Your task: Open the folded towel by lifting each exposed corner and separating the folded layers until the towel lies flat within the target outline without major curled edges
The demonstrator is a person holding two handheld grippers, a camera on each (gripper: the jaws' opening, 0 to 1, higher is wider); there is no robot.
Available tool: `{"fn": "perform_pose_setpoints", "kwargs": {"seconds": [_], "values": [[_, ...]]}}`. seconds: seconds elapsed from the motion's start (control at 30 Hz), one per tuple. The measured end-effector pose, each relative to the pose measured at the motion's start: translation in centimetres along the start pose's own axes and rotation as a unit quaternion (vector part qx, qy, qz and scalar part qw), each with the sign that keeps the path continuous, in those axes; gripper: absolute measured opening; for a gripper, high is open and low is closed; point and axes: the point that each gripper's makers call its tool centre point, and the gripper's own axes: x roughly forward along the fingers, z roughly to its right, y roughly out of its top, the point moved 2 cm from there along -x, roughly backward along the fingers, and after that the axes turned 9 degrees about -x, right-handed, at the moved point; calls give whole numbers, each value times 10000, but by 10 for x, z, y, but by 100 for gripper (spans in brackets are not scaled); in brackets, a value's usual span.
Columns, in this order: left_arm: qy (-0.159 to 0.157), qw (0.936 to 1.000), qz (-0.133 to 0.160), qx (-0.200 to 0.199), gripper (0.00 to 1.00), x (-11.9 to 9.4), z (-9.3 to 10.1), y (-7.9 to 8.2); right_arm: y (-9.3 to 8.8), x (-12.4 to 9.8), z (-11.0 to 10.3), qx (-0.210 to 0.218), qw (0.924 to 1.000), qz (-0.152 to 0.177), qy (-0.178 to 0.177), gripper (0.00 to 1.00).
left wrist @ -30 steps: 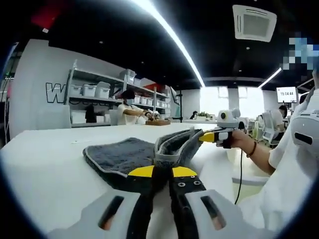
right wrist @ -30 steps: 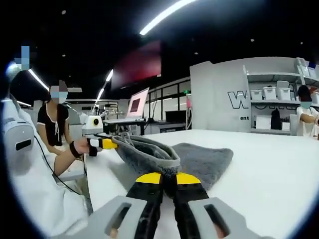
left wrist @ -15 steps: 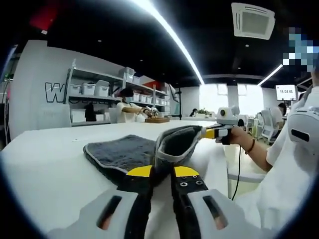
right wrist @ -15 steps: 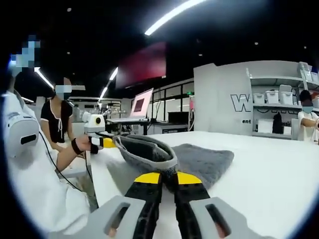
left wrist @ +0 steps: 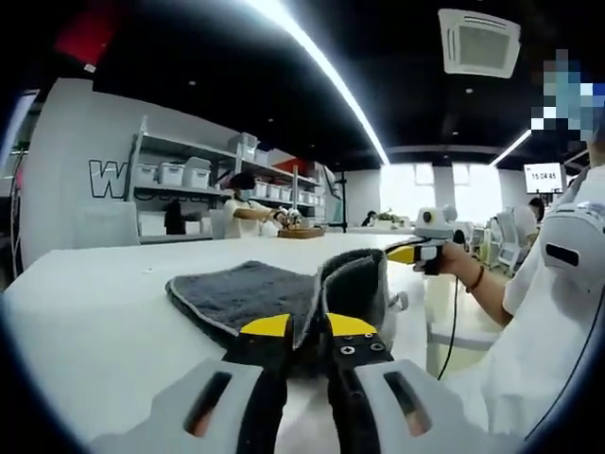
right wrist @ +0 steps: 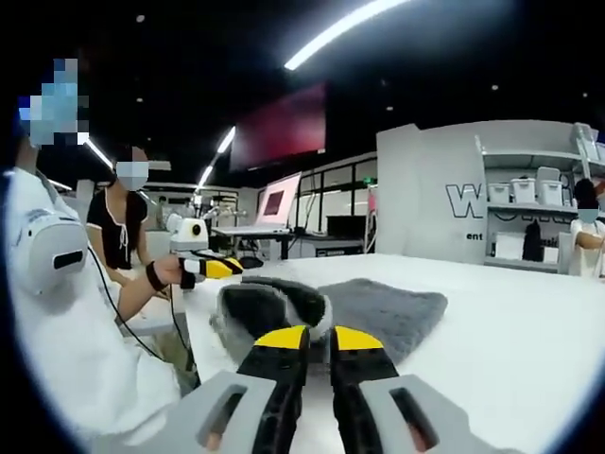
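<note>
A dark grey towel [left wrist: 241,288] lies partly folded on the white table [left wrist: 95,303]. My left gripper [left wrist: 308,326] sits at its near edge, jaws shut on the grey hem. That edge rises in a slack loop towards my right gripper [left wrist: 402,253], held in a hand at the table's right side. In the right gripper view the towel [right wrist: 388,307] spreads to the right, and my right gripper [right wrist: 319,338] is shut on its hem. The left gripper [right wrist: 227,268] hangs at the far end of the bunched fold; its contact there is unclear.
The person holding the grippers wears white [left wrist: 558,312] and stands at the table's edge. Another person [right wrist: 118,232] sits behind, by a desk with screens. Shelves with white bins [left wrist: 180,175] line the back wall, with a person [left wrist: 246,203] working beside them.
The lifted hem between the two grippers has gone from a stretched band to a slack, bunched loop that sags lower. Both views have shifted slightly with the hands.
</note>
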Motion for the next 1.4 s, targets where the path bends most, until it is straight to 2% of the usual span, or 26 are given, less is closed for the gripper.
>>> {"fn": "perform_pose_setpoints", "kwargs": {"seconds": [0.4,0.7,0.8,1.4], "values": [[7,9999,99,-52,11,-5,0,3,11,-7,-7,-17,9996,162,216,2],[60,9999,38,-77,11,1,-1,-4,5,8,-20,7,9990,69,441,3],[53,9999,66,-87,12,1,-1,-2,8,20,-32,-160,9985,19,532,3],[294,9995,89,-119,12,5,-16,1,14,39,-53,-328,9967,0,745,4]]}}
